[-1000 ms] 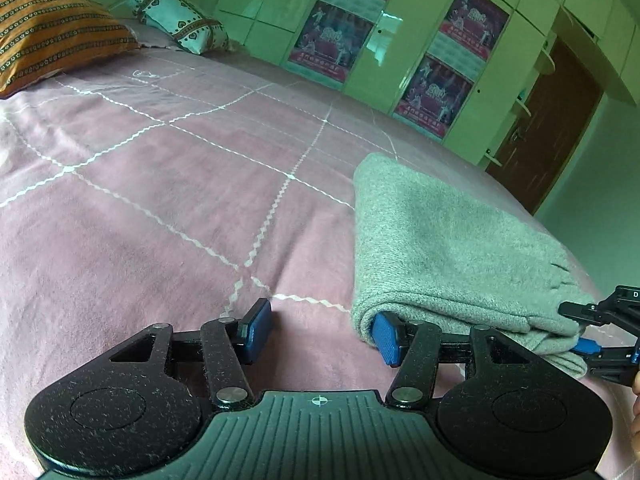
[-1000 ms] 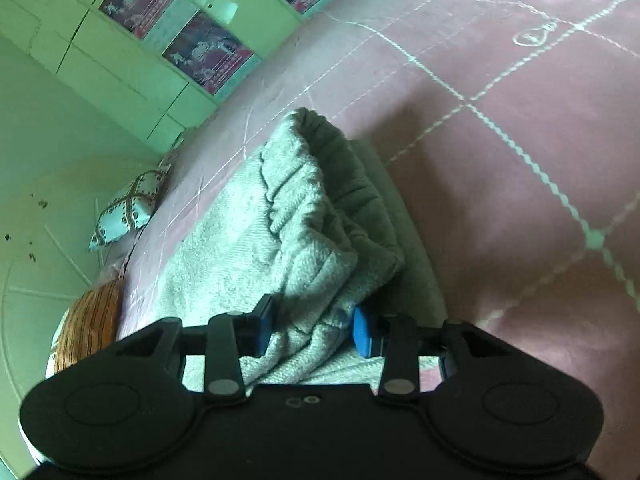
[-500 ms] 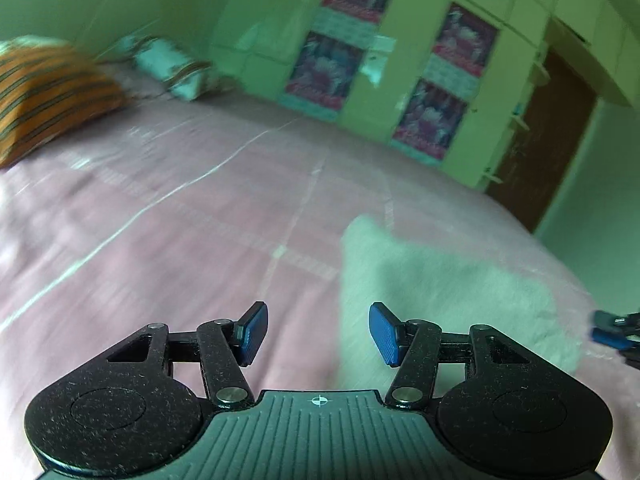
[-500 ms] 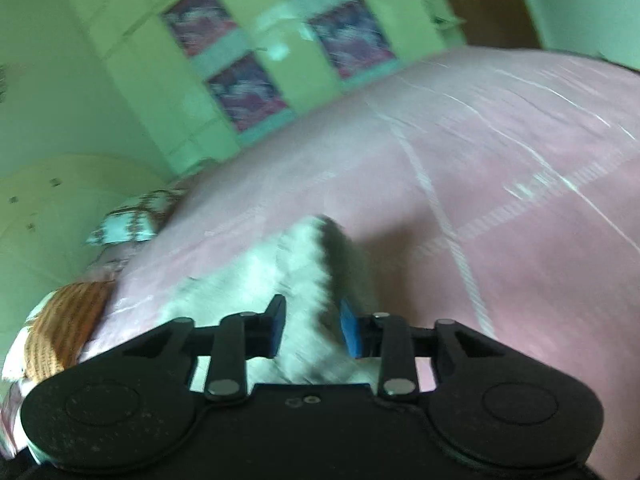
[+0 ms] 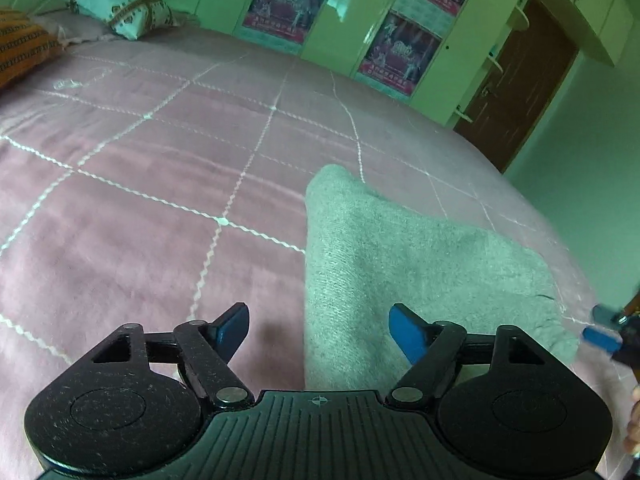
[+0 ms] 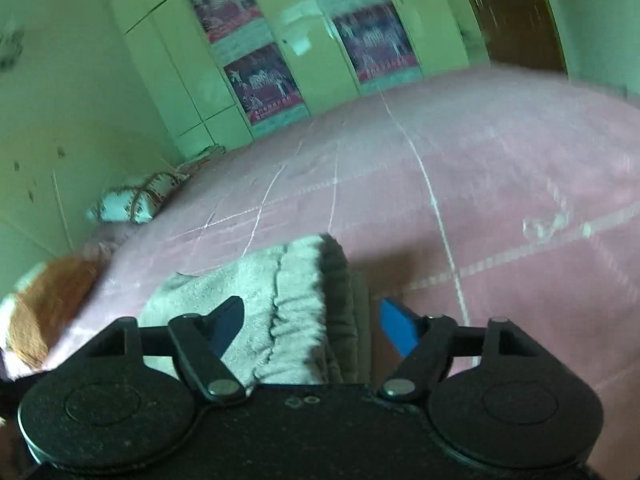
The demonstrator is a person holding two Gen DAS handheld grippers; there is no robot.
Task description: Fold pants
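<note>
On the pink quilted bed [image 5: 160, 184], my left hand-held gripper [image 5: 318, 330] hangs with its blue pads spread wide and nothing between them, poised above the near left edge of the folded grey pants [image 5: 400, 264]. The pants lie in a compact bundle toward the bed's right side, their elastic waistband [image 6: 336, 280] bunched along the right-hand edge in the right wrist view. My right hand-held gripper [image 6: 310, 326] is likewise wide open and empty, hovering over that waistband end; in the left view its blue tips show just past the bundle's right corner.

The risk, as I judge it, is a low pad snagging the soft knit on either side and dragging the top layer open, or the gathered waistband springing the fold apart.

To the left, the quilt runs bare and broad toward the striped orange pillow [image 5: 20, 48] and the patterned white cushion [image 5: 116, 8], both well apart from the pants. To the right, the bed's edge falls away near the bundle, so room is tighter there.
</note>
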